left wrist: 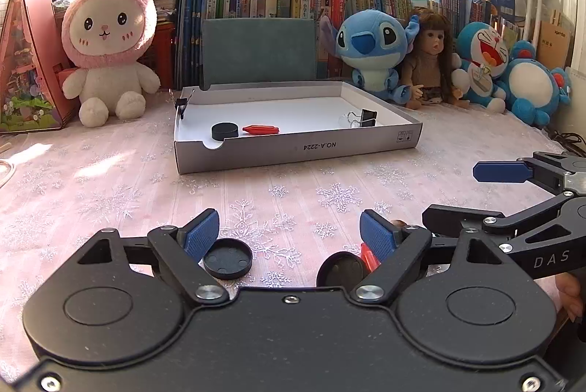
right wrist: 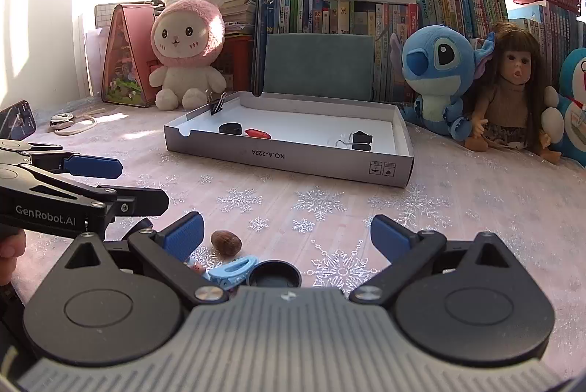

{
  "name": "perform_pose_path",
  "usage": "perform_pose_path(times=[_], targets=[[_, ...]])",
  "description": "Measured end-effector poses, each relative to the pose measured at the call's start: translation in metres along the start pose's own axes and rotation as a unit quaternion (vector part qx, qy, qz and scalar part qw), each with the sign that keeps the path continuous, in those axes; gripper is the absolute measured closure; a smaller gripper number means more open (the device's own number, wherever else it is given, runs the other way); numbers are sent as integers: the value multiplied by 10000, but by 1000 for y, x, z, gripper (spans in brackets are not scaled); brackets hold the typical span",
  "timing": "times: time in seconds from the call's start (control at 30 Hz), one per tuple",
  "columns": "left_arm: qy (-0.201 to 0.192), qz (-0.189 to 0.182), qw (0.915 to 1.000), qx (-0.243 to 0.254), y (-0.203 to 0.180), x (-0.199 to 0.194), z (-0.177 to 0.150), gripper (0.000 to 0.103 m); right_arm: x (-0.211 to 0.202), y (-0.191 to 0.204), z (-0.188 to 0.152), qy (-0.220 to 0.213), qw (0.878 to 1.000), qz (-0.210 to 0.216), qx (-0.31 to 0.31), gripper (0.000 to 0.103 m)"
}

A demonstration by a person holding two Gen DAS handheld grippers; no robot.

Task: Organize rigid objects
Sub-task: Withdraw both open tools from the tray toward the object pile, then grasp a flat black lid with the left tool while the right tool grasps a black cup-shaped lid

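Table [left wrist: 110, 179], covered in a snowflake-print cloth; the loose items are found at its near edge.

Shallow white box [left wrist: 293, 154], set mid-table, well beyond both tools; a black cap [left wrist: 223, 130], a red piece [left wrist: 260, 129] and two binder clips are already held inside.

Left gripper [left wrist: 289, 231]: jaws spread wide, nothing gripped; a black cap [left wrist: 227, 260] lies on the cloth just inside its left pad, a second dark disc [left wrist: 340, 269] and a red piece [left wrist: 368, 256] beside its right pad.

Right gripper [right wrist: 289, 234]: jaws spread very wide, nothing gripped; a black cap [right wrist: 274, 275] lies directly below and between the pads, a blue clip [right wrist: 232, 269] and a brown nut [right wrist: 226, 241] toward its left pad.

Judged: each cap is nearest its own gripper, slightly left of centre, with the box straight ahead.
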State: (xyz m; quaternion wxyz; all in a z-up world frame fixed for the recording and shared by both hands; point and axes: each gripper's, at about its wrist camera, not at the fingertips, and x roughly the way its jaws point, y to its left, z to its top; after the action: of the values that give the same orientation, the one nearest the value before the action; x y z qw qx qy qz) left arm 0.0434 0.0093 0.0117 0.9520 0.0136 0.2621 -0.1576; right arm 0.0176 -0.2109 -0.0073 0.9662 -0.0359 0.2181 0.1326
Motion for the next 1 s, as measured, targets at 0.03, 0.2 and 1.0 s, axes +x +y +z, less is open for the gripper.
perform_pose_path(times=[0.03, 0.2, 1.0], targets=[[-4, 5, 10000, 30, -1, -1, -2, 20, -1, 1, -1, -5, 10000, -3, -6, 2], [-27, 14, 9999, 138, -3, -5, -7, 19, -6, 6, -6, -17, 9999, 2, -100, 1], [43, -253, 9991, 333, -11, -22, -30, 26, -14, 7, -22, 99, 9999, -78, -60, 3]])
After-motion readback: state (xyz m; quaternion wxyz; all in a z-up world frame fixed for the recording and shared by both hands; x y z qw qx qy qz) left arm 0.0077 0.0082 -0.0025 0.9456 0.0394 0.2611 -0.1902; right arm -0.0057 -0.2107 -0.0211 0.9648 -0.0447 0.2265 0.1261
